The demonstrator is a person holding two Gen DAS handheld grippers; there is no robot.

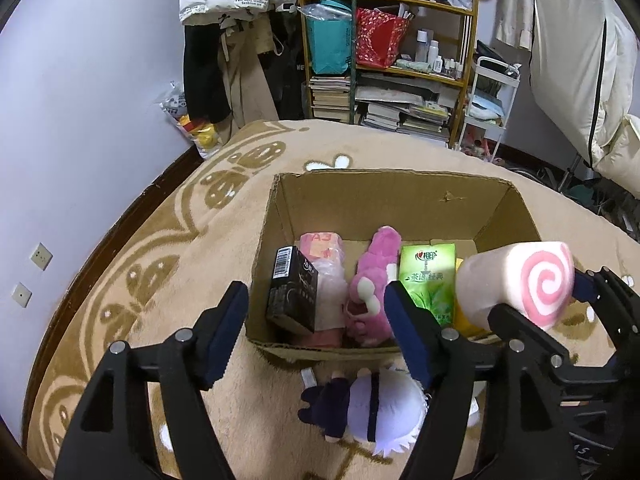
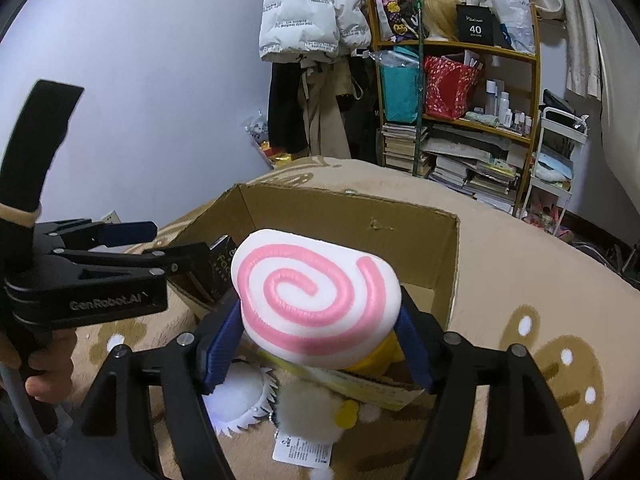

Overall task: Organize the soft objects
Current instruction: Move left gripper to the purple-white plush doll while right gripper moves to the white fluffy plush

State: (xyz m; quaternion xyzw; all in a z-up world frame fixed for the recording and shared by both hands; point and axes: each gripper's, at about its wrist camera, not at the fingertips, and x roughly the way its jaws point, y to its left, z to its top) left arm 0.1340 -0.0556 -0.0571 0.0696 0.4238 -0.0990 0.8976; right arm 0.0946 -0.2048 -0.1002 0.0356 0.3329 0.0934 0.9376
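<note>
An open cardboard box (image 1: 360, 184) stands on the beige blanket. It holds a black box (image 1: 292, 290), a pink packet (image 1: 326, 256), a pink plush (image 1: 374, 280) and a green tissue pack (image 1: 430, 280). My right gripper (image 2: 318, 340) is shut on a pink-and-white swirl roll plush (image 2: 314, 292), held over the box's near right corner; the roll also shows in the left wrist view (image 1: 520, 284). My left gripper (image 1: 316, 336) is open and empty at the box's near edge. A purple-and-white plush (image 1: 368, 408) lies on the blanket below it.
A cluttered wooden shelf (image 1: 400, 52) with books and bags stands behind. Coats (image 1: 224, 40) hang on the wall. A white cart (image 1: 492, 100) stands to the right. A cream and yellow plush (image 2: 316, 412) with a tag lies in front of the box.
</note>
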